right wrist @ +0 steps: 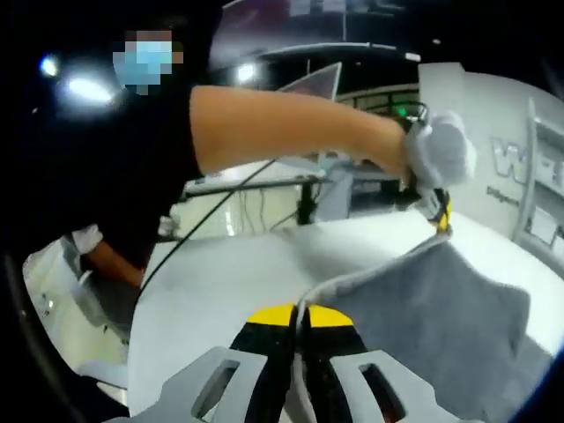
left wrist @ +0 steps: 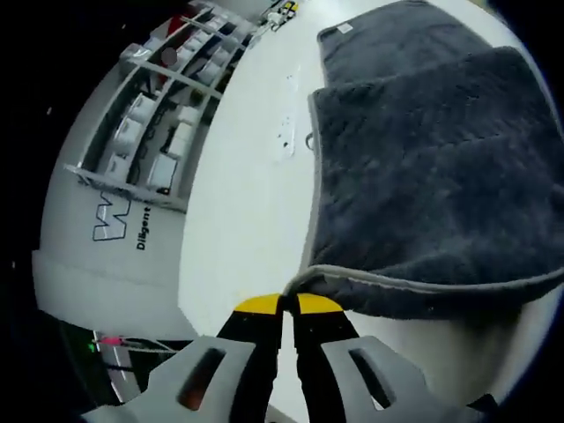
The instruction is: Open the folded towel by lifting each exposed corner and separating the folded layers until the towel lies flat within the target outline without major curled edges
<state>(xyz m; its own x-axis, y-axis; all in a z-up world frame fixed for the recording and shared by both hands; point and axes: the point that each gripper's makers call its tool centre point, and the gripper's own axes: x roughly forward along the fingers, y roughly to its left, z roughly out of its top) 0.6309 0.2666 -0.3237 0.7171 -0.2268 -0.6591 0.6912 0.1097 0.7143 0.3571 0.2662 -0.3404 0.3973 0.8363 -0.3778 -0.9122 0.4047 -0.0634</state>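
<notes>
A dark grey towel [left wrist: 423,176] lies folded on the white table [left wrist: 238,220], its upper layer over a lower layer [left wrist: 388,44] that sticks out at the far end. My left gripper [left wrist: 287,305] is shut on the pale hemmed corner of the upper layer. In the right gripper view, my right gripper [right wrist: 297,315] is shut on the hem of the same towel [right wrist: 423,326]. The hem runs up from it to the left gripper [right wrist: 441,220], held by a gloved hand [right wrist: 441,150], so that edge hangs raised above the table [right wrist: 220,282].
A white shelf unit [left wrist: 159,115] with small boxes stands beyond the table's left edge. A person's bare arm [right wrist: 291,123] reaches across the right gripper view. A cable [right wrist: 203,220] trails over the table's far side, with dark desks behind.
</notes>
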